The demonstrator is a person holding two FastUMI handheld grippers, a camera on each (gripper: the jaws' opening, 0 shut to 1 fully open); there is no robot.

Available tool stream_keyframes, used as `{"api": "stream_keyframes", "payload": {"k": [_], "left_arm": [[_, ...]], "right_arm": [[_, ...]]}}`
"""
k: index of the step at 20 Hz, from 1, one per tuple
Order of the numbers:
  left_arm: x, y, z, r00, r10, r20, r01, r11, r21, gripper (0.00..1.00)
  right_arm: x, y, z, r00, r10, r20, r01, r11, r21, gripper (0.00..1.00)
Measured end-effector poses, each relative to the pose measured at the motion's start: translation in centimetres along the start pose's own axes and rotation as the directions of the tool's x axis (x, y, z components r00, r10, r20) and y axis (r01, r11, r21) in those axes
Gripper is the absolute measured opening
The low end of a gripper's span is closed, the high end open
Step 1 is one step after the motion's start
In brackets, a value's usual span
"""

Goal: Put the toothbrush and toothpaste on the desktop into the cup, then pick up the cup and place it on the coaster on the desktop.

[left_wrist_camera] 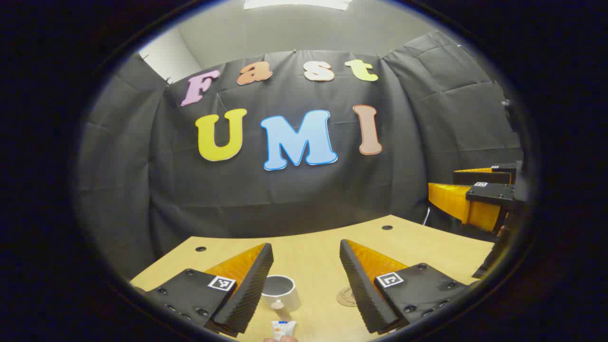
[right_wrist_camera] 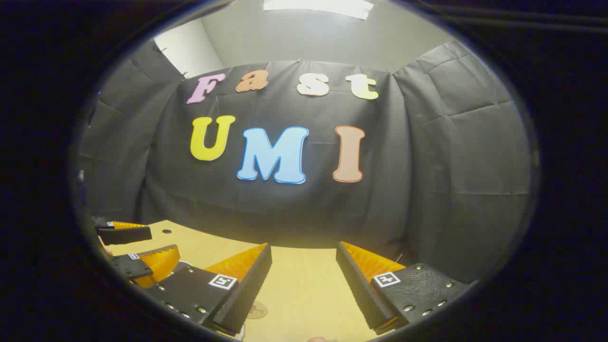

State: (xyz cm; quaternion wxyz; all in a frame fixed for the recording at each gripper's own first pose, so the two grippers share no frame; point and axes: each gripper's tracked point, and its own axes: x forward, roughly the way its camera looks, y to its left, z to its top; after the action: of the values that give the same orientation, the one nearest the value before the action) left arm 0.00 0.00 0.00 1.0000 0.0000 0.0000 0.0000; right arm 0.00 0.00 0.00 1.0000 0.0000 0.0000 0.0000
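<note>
Cup [left_wrist_camera: 279, 290] upright on the wooden desktop [left_wrist_camera: 308, 256], between the spread fingers of the left gripper [left_wrist_camera: 306, 285].
Left gripper view: toothpaste [left_wrist_camera: 283, 328] lies at 6 o'clock just below the cup; coaster [left_wrist_camera: 346, 297] sits near, at the cup's 3 o'clock, partly hidden by a finger. Right gripper [left_wrist_camera: 468, 197] at 3 o'clock, spread. Right gripper view: right gripper [right_wrist_camera: 304, 285] fingers wide apart, holding nothing; left gripper [right_wrist_camera: 135, 249] at 9 o'clock; coaster [right_wrist_camera: 257, 311] edge low.
</note>
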Motion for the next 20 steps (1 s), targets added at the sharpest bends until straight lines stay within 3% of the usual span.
{"api": "stream_keyframes", "payload": {"k": [5,15,20], "left_arm": [[-0.4,2.8,0.6,0.999,0.038,-0.018,-0.038,0.999,-0.014,0.94],[-0.9,2.3,1.8,0.998,0.055,-0.004,-0.055,0.998,-0.03,0.94],[-0.7,1.6,0.2,0.997,0.031,-0.076,-0.034,0.999,-0.034,0.94]], "right_arm": [[-0.3,1.8,0.7,0.999,0.038,-0.02,-0.037,0.999,0.011,0.89],[-0.6,1.9,0.8,0.996,0.07,-0.058,-0.068,0.997,0.039,0.89],[-0.7,3.0,-1.8,0.981,0.106,-0.161,-0.099,0.994,0.05,0.89]]}}
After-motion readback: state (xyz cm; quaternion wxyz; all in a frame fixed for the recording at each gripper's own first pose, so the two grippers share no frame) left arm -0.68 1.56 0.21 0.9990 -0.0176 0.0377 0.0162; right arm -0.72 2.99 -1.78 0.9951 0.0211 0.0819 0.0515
